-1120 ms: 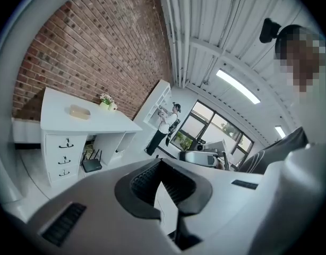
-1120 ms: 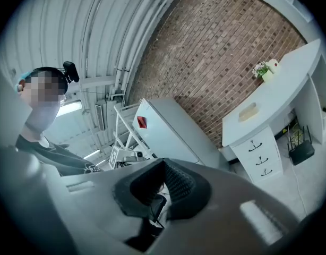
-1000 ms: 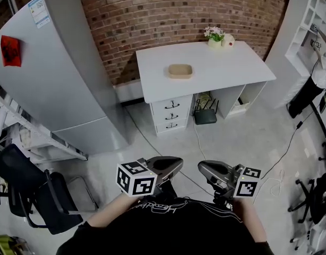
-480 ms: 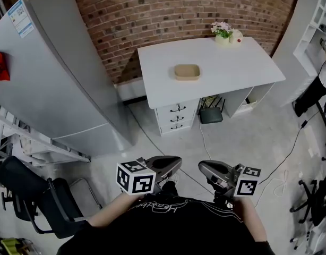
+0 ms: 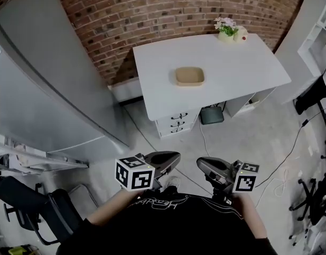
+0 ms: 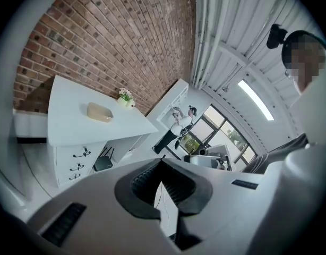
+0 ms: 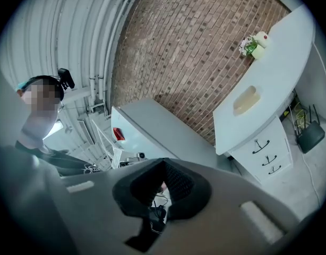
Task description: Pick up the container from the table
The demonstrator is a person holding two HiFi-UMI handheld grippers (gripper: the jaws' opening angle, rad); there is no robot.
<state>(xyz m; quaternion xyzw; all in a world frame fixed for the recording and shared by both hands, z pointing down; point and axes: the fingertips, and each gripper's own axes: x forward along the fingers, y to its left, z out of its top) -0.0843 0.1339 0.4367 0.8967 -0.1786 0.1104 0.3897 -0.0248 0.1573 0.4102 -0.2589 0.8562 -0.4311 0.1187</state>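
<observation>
A red brick wall (image 5: 168,15) stands behind a white bench (image 5: 163,73) with three drawers (image 5: 177,125). At the left is a tall grey refrigerator (image 5: 41,89), at the right a white shelf unit (image 5: 317,31). The floor (image 5: 258,137) is pale grey. A black chair (image 5: 41,211) stands at lower left.

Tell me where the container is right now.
In the head view the tan container sits near the middle of the white table, by the brick wall; the flower pot stands at the table's far right corner.
</observation>
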